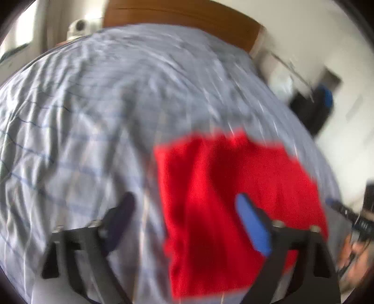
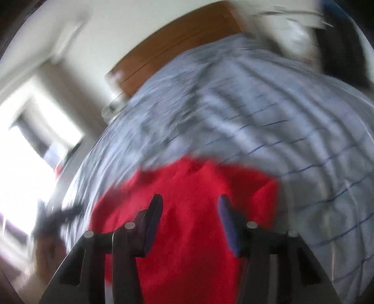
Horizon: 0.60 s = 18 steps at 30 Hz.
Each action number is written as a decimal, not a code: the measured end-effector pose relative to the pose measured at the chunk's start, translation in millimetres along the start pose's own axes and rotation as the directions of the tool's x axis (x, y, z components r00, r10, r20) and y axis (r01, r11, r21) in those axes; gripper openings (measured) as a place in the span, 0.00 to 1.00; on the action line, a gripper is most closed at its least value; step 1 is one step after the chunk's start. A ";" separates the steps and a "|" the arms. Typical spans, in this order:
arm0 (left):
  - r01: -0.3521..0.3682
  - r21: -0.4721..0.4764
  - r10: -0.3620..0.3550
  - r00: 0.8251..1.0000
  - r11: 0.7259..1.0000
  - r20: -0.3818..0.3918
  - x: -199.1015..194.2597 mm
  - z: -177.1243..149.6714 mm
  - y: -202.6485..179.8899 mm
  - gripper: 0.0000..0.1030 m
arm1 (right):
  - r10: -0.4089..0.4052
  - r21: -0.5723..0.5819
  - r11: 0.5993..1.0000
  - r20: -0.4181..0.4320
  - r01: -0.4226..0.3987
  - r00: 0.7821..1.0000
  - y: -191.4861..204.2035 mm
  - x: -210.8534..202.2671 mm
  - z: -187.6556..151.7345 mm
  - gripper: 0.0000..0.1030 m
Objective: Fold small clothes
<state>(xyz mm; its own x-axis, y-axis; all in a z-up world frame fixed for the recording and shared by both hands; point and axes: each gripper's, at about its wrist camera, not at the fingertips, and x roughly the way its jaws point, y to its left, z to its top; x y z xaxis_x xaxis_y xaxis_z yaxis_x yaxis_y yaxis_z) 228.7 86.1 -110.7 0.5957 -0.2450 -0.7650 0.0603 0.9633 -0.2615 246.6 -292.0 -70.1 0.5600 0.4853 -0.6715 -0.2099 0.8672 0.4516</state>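
- The left gripper (image 1: pixel 185 217) has its fingers spread wide with nothing between them; the blue-padded finger (image 1: pixel 253 225) sits in front of the red cloth, the dark one (image 1: pixel 121 217) in front of the sheet.
- The right gripper (image 2: pixel 190 218) is also parted, less widely, holding nothing; both its fingers frame the red garment (image 2: pixel 187 210) at lower centre of the frame.
- In the left wrist view the red garment (image 1: pixel 233 198) lies spread in the lower right, on the bedsheet (image 1: pixel 81 117).
- The sheet is pale, wrinkled, with thin blue lines.
- A brown wooden headboard (image 1: pixel 182 16) runs along the top of the frame.
- Both views are motion-blurred.
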 end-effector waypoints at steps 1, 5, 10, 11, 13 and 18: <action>-0.008 0.022 0.009 1.000 1.000 -0.025 2.5 -6.1 -1.9 0.94 | 0.027 -0.059 0.998 -0.047 -0.030 0.999 9.1 -0.6 -18.1 0.49; -0.087 0.007 0.087 0.991 0.996 -0.101 -4.4 -47.3 8.0 0.82 | -0.139 -0.059 0.990 -0.171 0.131 0.975 -11.5 3.0 -72.2 0.47; -0.080 0.006 0.080 0.997 0.997 -0.013 -58.7 -97.0 2.5 0.92 | -0.178 0.006 0.984 -0.022 0.178 0.984 -5.3 -71.1 -111.5 0.51; -0.116 0.027 0.116 0.993 0.993 -0.004 -62.1 -104.8 -2.0 0.92 | -0.190 -0.010 0.982 0.005 0.190 0.982 0.4 -81.9 -120.2 0.52; -0.179 0.057 0.179 0.984 0.982 -0.002 -60.6 -119.9 -10.7 0.92 | -0.217 -0.028 0.975 0.047 0.218 0.975 8.3 -95.0 -138.7 0.55; -0.251 0.059 0.251 0.968 0.966 0.004 -46.6 -142.0 -18.1 0.97 | -0.342 -0.063 0.936 0.047 0.345 0.938 6.2 -86.6 -179.8 0.58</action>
<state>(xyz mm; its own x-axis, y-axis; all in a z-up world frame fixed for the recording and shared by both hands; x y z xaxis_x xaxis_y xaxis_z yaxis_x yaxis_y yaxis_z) 86.1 64.5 -153.9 0.5952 0.0055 -0.8035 -0.0441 0.9987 -0.0258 52.6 -308.6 -114.8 0.6353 0.1531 -0.7569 -0.0541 0.9866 0.1541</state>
